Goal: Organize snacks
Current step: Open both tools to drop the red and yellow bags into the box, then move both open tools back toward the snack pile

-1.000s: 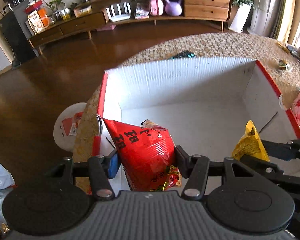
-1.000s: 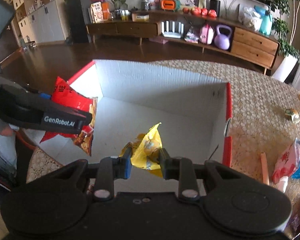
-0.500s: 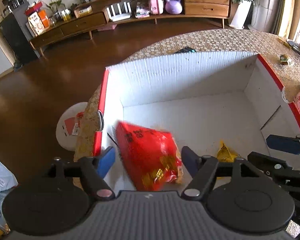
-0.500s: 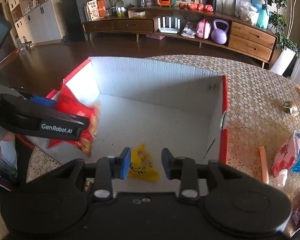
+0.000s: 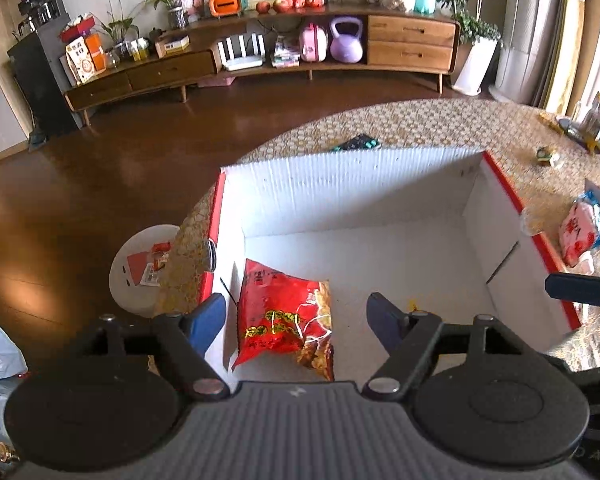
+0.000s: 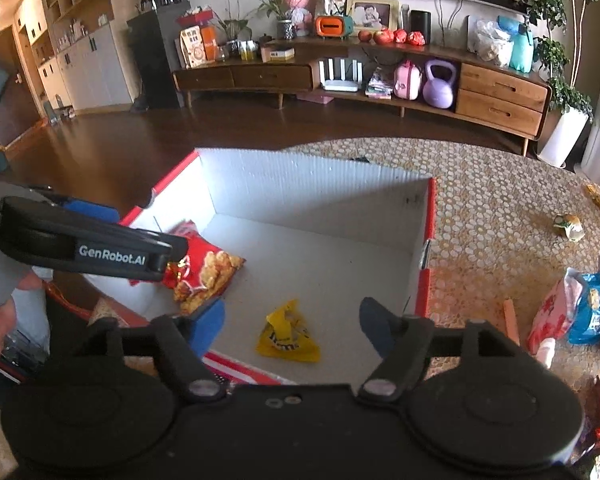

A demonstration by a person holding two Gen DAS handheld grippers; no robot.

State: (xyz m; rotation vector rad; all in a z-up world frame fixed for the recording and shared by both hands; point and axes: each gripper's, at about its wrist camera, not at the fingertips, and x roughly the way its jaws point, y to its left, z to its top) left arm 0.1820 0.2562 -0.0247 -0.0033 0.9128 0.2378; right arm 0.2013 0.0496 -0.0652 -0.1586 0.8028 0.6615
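Observation:
A white cardboard box with red rims (image 5: 340, 184) (image 6: 308, 184) stands on the round table. A red snack bag (image 5: 284, 316) (image 6: 204, 268) lies on the box floor by its left wall. A small yellow candy bag (image 6: 288, 334) lies on the floor near the front rim. My left gripper (image 5: 296, 320) is open above the red bag, holding nothing. My right gripper (image 6: 290, 322) is open above the yellow bag, holding nothing. The left gripper's body (image 6: 80, 246) shows at the left of the right wrist view.
More snack bags (image 6: 568, 312) (image 5: 580, 232) and an orange stick (image 6: 512, 320) lie on the woven tablecloth right of the box. A small wrapped item (image 6: 568, 226) lies farther back. A white stool (image 5: 144, 268) stands left of the table. A dark remote (image 5: 356, 143) lies behind the box.
Both grippers opened and let go. The red bag and the yellow bag dropped onto the box floor. Both grippers rose and drew back from the box.

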